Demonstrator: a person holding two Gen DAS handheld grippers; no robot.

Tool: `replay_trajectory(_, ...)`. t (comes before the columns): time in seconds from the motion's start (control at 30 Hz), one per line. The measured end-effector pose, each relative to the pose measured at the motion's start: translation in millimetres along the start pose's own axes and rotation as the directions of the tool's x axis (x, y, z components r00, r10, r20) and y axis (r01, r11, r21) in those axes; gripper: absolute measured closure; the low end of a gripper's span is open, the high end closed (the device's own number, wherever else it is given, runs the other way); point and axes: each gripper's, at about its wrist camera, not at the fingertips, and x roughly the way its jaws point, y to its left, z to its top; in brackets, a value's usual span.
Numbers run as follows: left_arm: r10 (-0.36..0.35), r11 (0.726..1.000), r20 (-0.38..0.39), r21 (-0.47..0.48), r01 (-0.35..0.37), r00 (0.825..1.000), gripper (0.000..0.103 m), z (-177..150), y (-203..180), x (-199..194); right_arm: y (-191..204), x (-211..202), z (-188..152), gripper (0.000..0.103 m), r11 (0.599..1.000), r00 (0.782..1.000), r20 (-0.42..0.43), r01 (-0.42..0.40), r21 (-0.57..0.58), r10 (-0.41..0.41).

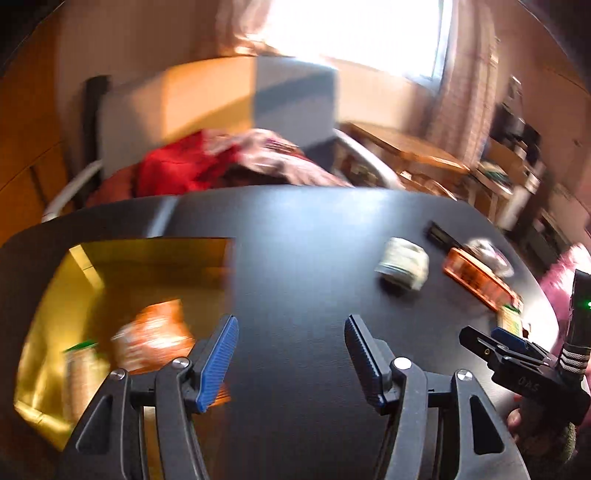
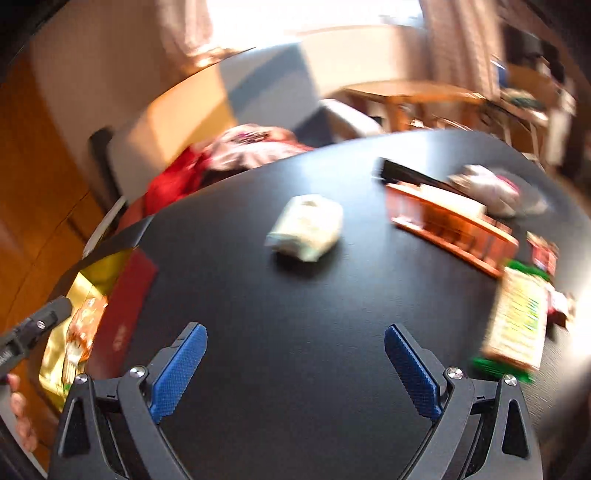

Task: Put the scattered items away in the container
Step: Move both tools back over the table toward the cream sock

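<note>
Both wrist cams look down, close, sharing black table [image 1: 303, 258].

I see a black tabletop [image 1: 303, 258] in front of me. Behind it stands a grey chair [image 1: 288, 99] with red cloth [image 1: 177, 170] heaped on its seat. A bright window [image 1: 354, 33] washes the room with light, curtains [image 1: 465, 85] hang beside it, and a wooden side table [image 1: 402, 147] stands to the right.
</note>
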Motion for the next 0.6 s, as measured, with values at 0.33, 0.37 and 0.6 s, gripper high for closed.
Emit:
replay_trajectory(0.33, -0.148, 0.974, -0.087, 0.159, 0.161, 0.985, 0.042, 43, -99, 83, -60, -18, -6, 0.005, 0.996, 0.998, 0.028, 0.045, 0.076, -0.047)
replay_trajectory(0.37, -0.152, 0.971, -0.091, 0.172, 0.166, 0.984, 0.042, 49, -105, 90, -63, -19, -6, 0.005, 0.996, 0.998, 0.031, 0.046, 0.075, -0.048)
replay_trajectory(0.6, -0.188, 0.941, -0.147, 0.258, 0.221, 0.971, 0.042, 82, -135, 143, -70, -24, 2, 0.005, 0.998, 0.997, 0.062, 0.042, 0.052, -0.046)
